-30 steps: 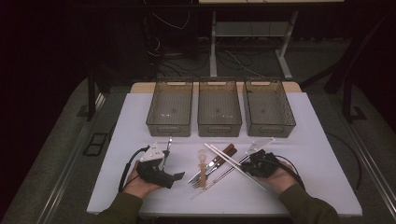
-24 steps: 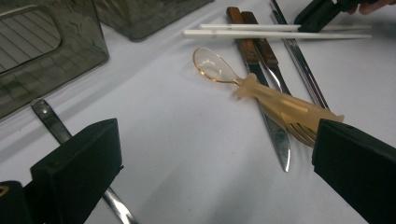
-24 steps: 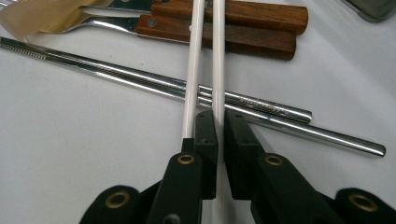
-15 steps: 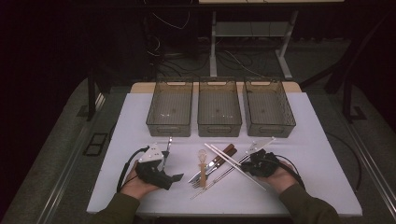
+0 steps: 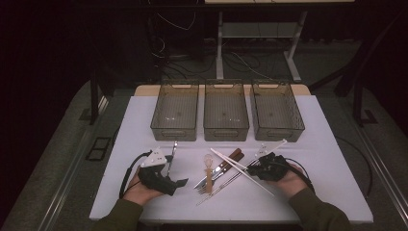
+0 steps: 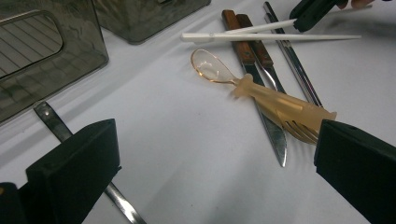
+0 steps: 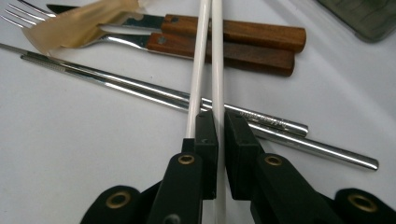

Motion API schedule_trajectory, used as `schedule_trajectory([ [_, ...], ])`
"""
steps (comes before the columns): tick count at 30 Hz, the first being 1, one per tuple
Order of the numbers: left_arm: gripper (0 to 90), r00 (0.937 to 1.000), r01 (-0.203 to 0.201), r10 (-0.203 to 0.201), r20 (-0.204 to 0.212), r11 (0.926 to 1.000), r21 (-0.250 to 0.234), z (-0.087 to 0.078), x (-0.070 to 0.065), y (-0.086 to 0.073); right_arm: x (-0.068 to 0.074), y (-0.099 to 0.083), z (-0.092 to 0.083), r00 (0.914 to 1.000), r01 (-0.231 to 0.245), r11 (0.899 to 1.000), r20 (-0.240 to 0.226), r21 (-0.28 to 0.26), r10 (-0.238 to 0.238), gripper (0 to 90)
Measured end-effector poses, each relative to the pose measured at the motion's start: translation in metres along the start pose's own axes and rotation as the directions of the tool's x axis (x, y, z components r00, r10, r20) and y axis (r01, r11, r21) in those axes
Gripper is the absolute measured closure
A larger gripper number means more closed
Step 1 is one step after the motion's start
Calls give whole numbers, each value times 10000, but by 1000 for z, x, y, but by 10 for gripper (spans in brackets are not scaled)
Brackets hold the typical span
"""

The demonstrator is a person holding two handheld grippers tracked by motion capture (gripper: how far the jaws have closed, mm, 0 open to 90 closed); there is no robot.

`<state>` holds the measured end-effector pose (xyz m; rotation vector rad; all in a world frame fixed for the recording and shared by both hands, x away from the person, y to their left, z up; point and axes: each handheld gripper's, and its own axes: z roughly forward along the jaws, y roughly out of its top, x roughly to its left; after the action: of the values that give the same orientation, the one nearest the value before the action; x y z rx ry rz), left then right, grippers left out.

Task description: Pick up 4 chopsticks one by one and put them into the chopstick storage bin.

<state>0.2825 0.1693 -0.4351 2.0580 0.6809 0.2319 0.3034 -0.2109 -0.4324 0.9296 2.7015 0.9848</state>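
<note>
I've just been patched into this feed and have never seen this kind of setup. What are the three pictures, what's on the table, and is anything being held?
No robot here: a person holds a hand-held two-jaw gripper in each hand at a white table.

The high view looks down from above the person's side. The left gripper is at its left, the right gripper at its right. The other two pictures come from a camera riding on each gripper, looking along its black jaws.

At the far side stand three smoky plastic bins. In the middle lies a cutlery pile: a wooden-handled knife and fork, metal chopsticks and an amber plastic spoon. One more metal utensil lies by the left gripper.

The right gripper is shut on a white chopstick; a second white chopstick runs just outside its jaws. The left gripper stands open, holding nothing.
</note>
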Motion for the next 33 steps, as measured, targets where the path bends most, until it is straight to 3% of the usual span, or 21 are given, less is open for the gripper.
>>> schedule_trajectory([
  [8, 0, 10000, -16, 16, 8, 10000, -1, 0, 0, 0, -4, 3, -9, 9994, -260, 9991, 236, -328, 267, 847],
  [19, 0, 10000, -35, 35, 8, 10000, 9, 0, -1, 0, -8, 4, -20, 9986, 6, 9937, -516, -1119, -64, 847],
  [33, 0, 10000, 4, -4, 16, 10000, 25, 0, -2, 0, -12, 22, -26, 9965, -183, 9838, -835, -1781, 34, 846],
])
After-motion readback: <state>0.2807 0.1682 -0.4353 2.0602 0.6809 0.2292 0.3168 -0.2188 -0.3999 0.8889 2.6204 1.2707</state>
